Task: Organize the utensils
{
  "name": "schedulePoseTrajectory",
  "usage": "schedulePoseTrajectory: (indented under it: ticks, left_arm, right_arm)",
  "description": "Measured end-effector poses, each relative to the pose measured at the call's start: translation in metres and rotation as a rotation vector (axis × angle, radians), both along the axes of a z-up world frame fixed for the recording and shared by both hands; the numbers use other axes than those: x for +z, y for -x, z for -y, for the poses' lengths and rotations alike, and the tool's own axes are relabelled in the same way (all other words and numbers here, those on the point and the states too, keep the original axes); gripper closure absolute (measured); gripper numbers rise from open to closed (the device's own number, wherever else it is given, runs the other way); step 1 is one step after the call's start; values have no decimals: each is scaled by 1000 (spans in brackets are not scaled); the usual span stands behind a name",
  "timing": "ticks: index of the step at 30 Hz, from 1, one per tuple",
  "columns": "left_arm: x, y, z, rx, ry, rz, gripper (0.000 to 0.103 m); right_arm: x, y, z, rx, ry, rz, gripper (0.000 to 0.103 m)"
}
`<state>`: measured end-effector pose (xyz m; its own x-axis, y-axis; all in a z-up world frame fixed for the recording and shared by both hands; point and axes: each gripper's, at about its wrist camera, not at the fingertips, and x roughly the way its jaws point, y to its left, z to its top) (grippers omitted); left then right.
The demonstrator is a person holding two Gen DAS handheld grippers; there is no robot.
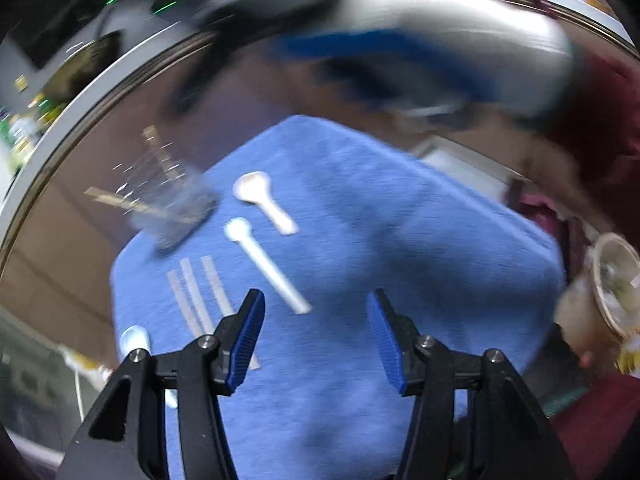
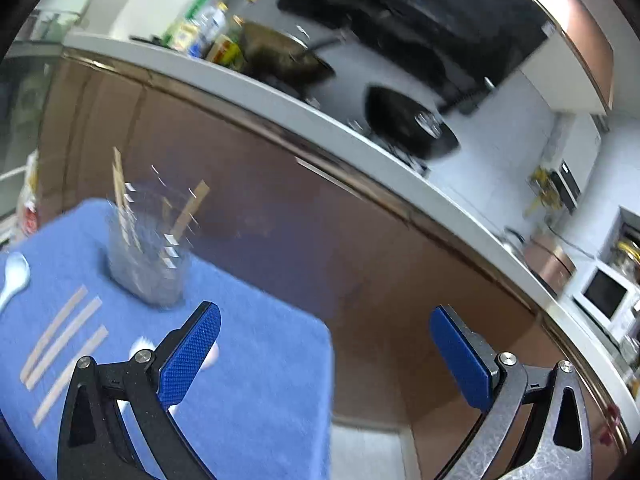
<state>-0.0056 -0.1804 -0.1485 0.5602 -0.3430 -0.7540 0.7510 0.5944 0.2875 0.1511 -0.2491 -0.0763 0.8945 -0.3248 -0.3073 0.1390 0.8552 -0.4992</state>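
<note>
A blue cloth (image 1: 360, 240) covers the bench, and on it a clear glass cup (image 2: 148, 256) holds a few wooden sticks upright at the far left. Two white spoons (image 1: 264, 264) and three flat wooden sticks (image 1: 196, 296) lie nearer, long axes running near to far. The left tool (image 1: 316, 336) and the right tool (image 2: 324, 356) are both wide and hold nothing.

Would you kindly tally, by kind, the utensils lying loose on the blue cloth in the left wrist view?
Spoons: 3
Flat wooden sticks: 3
Total: 6 loose on the blue cloth; the sticks already in the clear cup are too blurred to count.
</note>
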Motion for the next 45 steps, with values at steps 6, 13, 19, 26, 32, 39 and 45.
schedulePoseTrajectory:
  ticks: [6, 13, 19, 26, 32, 39, 45]
  left_arm:
    - [-3, 18, 21, -75, -25, -17, 52]
    - [-10, 9, 24, -58, -41, -50, 52]
    - [-10, 9, 24, -57, -48, -46, 52]
    - [-12, 9, 25, -65, -60, -44, 52]
    - [-14, 10, 26, -64, -65, -43, 52]
    - [-16, 10, 26, -64, -66, -43, 52]
    - [-16, 10, 26, -64, -64, -43, 52]
  right_arm:
    - [-11, -2, -52, 143, -31, -3, 0]
    - [-14, 5, -71, 206, -66, 2, 0]
    - [-12, 9, -75, 212, -61, 10, 0]
    - [-11, 15, -81, 233, -61, 19, 0]
    - [-10, 17, -83, 247, -68, 21, 0]
    - [-10, 18, -85, 253, -69, 18, 0]
    - [-9, 18, -86, 257, -71, 15, 0]
